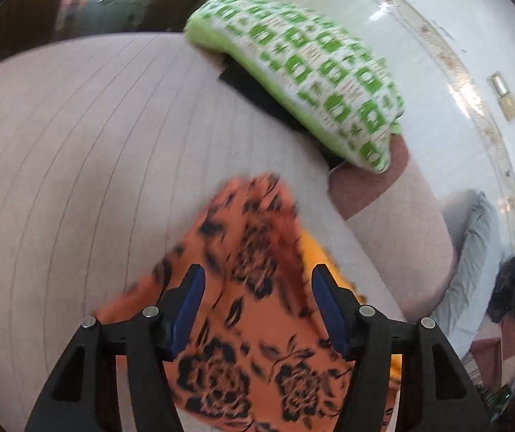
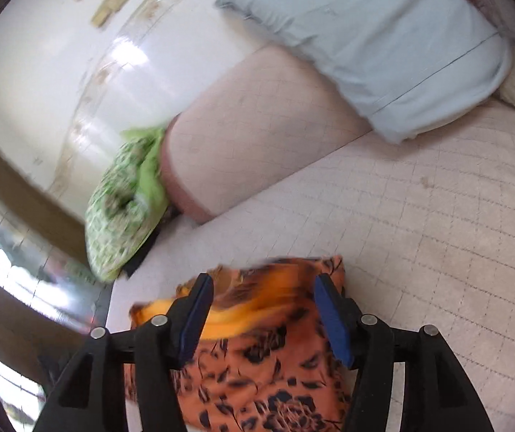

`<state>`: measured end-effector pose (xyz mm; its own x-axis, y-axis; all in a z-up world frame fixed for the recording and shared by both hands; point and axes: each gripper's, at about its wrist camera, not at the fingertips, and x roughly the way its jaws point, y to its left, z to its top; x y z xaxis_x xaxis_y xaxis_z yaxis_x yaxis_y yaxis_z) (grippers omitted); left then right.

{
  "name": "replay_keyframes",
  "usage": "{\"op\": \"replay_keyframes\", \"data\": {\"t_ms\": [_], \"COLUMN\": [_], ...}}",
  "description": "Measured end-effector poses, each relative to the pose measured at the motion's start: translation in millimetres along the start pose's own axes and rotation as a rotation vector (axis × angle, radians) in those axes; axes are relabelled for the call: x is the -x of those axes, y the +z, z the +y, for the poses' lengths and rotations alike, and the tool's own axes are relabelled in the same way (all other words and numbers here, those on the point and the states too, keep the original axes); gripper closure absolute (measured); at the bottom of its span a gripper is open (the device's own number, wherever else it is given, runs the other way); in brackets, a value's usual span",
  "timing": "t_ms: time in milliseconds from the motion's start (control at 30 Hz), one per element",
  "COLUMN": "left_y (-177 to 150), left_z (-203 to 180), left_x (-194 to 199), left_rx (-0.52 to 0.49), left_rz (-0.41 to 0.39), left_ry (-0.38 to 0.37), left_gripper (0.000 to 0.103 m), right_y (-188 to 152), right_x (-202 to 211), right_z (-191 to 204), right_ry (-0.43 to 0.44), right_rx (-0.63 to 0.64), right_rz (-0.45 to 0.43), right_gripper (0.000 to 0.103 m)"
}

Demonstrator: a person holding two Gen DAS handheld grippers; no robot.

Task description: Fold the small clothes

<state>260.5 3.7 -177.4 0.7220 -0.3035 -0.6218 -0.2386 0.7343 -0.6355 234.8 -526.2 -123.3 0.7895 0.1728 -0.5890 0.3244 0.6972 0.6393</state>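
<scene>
Quilted pinkish sofa seat [image 1: 77, 144] w/ thin stitched lines, fills most of both views. Pale blue pillow [image 2: 383, 36] on sofa arm, far side in right view. Green-and-white patterned cushion [image 1: 304, 68] at seat edge, partly over sth dark; blurred in right view. Orange garment w/ black floral print [image 1: 254, 324] flat on seat, directly under both grippers; yellow-orange inner side showing along one edge [image 2: 228, 318], motion-blurred. Left gripper [image 1: 257, 280] jaws wide apart above cloth, gripping nothing. Right gripper [image 2: 261, 288] likewise spread, nothing between pads, hovering over garment's near edge.
</scene>
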Motion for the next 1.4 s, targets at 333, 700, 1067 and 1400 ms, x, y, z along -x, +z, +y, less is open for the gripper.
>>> {"op": "replay_keyframes", "data": {"t_ms": [333, 700, 1067, 1400], "left_y": [-13.5, 14.8, 16.0, 28.0], "left_z": [2.8, 3.4, 23.3, 42.3], "left_x": [-32.9, -53.5, -39.3, -36.6], "left_rx": [-0.067, -0.046, 0.005, -0.022], "left_rz": [0.070, 0.098, 0.135, 0.183], "left_ry": [0.166, 0.197, 0.155, 0.146], "left_gripper": [0.041, 0.041, 0.045, 0.075], "right_y": [-92.3, -64.6, -149.6, -194.3], "right_x": [-106.5, -257.3, -199.9, -316.0], "right_z": [75.2, 129.9, 214.9, 263.4], "right_ry": [-0.153, -0.387, 0.003, -0.119], "right_rx": [0.371, 0.465, 0.666, 0.681], "right_rz": [0.305, 0.282, 0.362, 0.352], "right_gripper": [0.048, 0.047, 0.047, 0.068]}}
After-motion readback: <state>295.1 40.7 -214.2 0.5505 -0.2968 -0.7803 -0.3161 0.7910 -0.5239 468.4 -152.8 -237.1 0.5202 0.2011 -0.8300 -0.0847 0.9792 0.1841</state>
